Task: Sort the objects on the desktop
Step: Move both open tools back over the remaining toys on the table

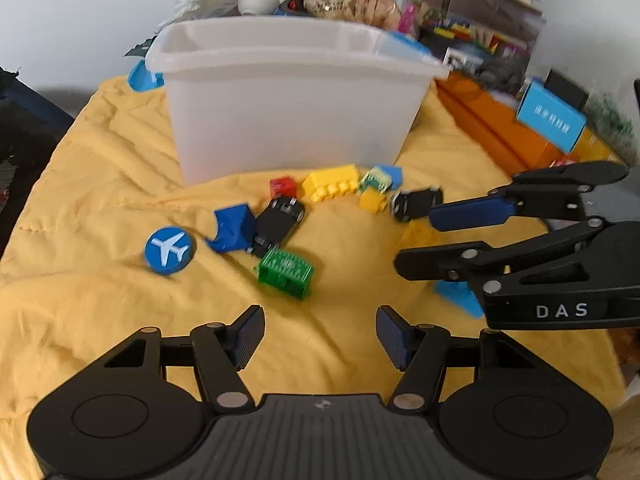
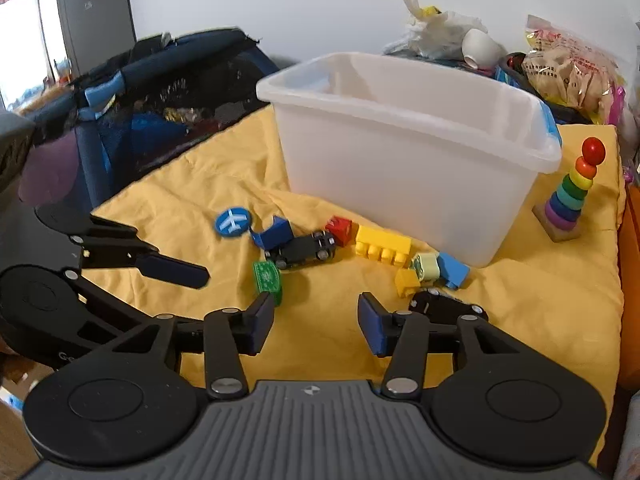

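Note:
Small toys lie on a yellow cloth (image 1: 100,320) in front of a white plastic bin (image 1: 288,100): a blue airplane disc (image 1: 170,249), a blue block (image 1: 234,229), a black toy car (image 1: 278,224), a green block (image 1: 285,268), a red block (image 1: 283,187), a yellow brick (image 1: 332,183) and a second black car (image 1: 416,202). My left gripper (image 1: 320,336) is open and empty, just short of the green block. My right gripper (image 2: 316,324) is open and empty, with the second black car (image 2: 448,306) beside its right finger. It also shows in the left wrist view (image 1: 416,240).
A rainbow ring stacker (image 2: 572,196) stands right of the bin (image 2: 400,152). Bags and clutter sit behind the bin. Orange boxes (image 1: 500,128) line the right side. A dark blue playpen (image 2: 140,92) stands off the cloth's left edge.

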Tool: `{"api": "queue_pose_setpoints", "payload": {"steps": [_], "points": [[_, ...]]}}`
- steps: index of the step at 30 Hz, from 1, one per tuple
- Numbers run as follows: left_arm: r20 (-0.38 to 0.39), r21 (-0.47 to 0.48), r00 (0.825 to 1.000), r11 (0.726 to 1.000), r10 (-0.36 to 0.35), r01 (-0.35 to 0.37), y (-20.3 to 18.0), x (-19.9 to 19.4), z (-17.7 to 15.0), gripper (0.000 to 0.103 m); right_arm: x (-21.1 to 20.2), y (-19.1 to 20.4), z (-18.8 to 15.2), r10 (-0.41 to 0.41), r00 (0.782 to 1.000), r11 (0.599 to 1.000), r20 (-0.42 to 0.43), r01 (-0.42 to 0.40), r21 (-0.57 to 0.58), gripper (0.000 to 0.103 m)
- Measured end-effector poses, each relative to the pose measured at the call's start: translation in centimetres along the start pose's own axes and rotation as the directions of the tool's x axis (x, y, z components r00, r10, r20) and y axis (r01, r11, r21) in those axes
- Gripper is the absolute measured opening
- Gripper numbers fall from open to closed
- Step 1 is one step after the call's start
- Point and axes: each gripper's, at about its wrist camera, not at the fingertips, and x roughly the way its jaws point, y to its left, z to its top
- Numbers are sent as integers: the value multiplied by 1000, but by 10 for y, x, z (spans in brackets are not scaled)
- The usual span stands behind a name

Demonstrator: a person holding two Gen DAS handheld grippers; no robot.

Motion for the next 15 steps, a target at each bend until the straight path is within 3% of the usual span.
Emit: {"api": "queue_pose_setpoints", "payload": {"steps": [3, 15], "points": [[-33, 10, 999, 999, 43, -43, -1, 5, -2, 65, 5, 2, -8, -6, 999, 1000, -34, 6, -7, 51], [-45, -21, 997, 998, 55, -56, 2, 9, -9, 64, 11, 5, -23, 2, 996, 999, -90, -5, -35, 56]]}}
